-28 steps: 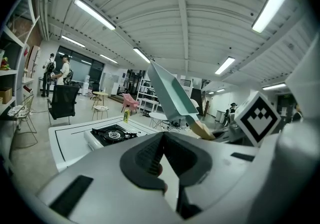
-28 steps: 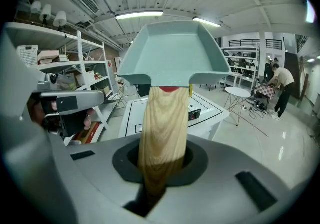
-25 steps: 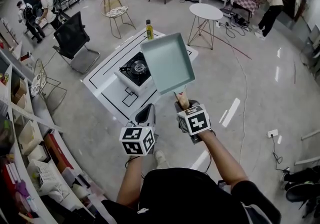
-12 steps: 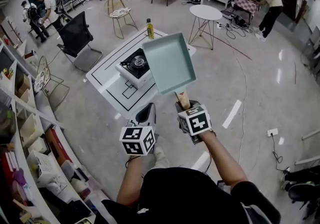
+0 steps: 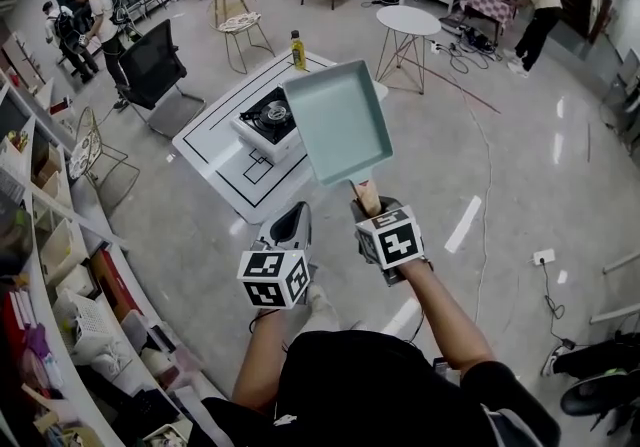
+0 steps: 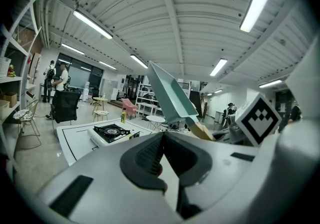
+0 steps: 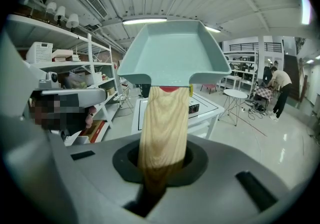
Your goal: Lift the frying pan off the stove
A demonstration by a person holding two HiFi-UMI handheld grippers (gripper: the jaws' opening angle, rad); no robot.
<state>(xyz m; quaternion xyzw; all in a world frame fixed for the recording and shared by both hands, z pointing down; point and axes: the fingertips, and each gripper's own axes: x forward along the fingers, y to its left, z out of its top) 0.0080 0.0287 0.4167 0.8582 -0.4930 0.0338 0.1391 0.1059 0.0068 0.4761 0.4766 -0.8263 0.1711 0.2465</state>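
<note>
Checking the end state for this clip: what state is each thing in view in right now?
Pale green rectangular frying pan with wooden handle: in the air, empty, off the stove.
Black gas stove: on the white table, nothing on its burner.
Yellow bottle: upright on the table.
Right hand-held gripper: shut on the pan's wooden handle.
Left hand-held gripper: shut, empty.

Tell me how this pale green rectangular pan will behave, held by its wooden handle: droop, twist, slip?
The pale green rectangular pan looks rigid and empty, so probably light, yet front-heavy: its whole body sits beyond the light wooden handle. The right gripper clamps only that handle, so quick turns may roll it. Smooth wood could slip.
</note>
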